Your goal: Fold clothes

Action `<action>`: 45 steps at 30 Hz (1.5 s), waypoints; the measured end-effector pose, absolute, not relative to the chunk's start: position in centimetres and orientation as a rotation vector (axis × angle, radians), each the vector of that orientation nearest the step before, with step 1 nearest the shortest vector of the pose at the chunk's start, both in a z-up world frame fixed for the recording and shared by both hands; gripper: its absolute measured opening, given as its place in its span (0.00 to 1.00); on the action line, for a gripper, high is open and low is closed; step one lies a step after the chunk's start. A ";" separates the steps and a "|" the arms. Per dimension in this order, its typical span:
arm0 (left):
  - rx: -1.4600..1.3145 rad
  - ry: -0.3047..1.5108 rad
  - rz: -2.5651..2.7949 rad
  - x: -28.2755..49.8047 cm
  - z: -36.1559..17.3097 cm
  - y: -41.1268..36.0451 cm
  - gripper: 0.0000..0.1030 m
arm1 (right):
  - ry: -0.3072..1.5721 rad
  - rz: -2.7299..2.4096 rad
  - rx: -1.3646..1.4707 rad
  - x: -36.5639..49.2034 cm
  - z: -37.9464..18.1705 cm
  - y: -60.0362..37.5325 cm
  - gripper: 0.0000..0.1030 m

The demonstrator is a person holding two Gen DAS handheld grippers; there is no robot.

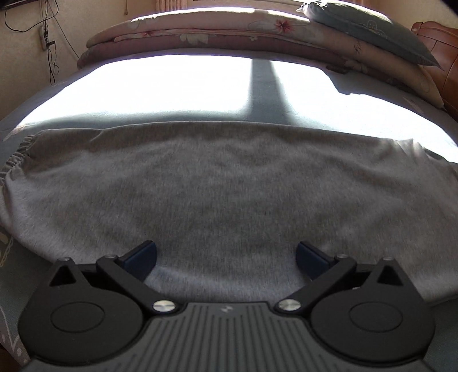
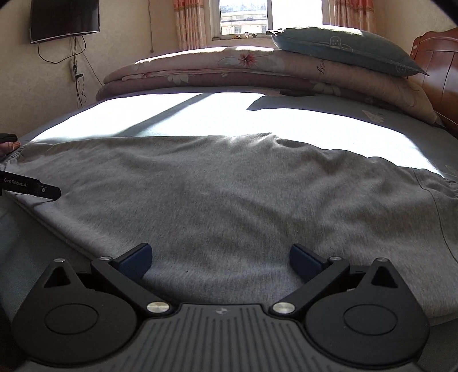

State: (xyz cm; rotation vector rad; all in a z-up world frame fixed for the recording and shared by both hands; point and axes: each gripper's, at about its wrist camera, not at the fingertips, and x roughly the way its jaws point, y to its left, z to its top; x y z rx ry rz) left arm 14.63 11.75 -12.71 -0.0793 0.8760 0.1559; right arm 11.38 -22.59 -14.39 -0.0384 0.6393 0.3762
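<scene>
A grey knit garment (image 1: 223,194) lies spread flat across the near part of the bed, with an elastic gathered edge (image 1: 17,160) at its left end. In the right wrist view the same grey garment (image 2: 229,200) reaches to a gathered edge (image 2: 446,186) at the right. My left gripper (image 1: 226,257) stands open just above the cloth near its front edge, with nothing between its blue pads (image 1: 143,259). My right gripper (image 2: 220,259) is open too, low over the cloth, its jaws empty. The left gripper's black body (image 2: 31,187) shows at the left edge of the right wrist view.
The bed's pale blue sheet (image 2: 200,114) lies in bright sunlight beyond the garment. Folded floral quilts (image 2: 229,71) and a blue pillow (image 2: 343,48) are stacked at the far side. A wooden headboard (image 2: 438,65) is at the right, a wall television (image 2: 64,18) at the upper left.
</scene>
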 end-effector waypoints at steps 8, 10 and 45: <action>-0.001 0.797 -0.015 17.2 -8.8 1.6 0.99 | 0.498 0.251 0.185 10.2 -11.2 -29.8 1.00; 0.030 0.781 -0.103 18.5 -8.7 -2.5 0.99 | 0.488 0.161 0.213 10.5 -11.0 -31.6 1.00; 0.202 0.734 -0.295 18.2 -10.0 -13.4 0.99 | 0.479 0.084 0.440 9.9 -11.1 -37.1 1.00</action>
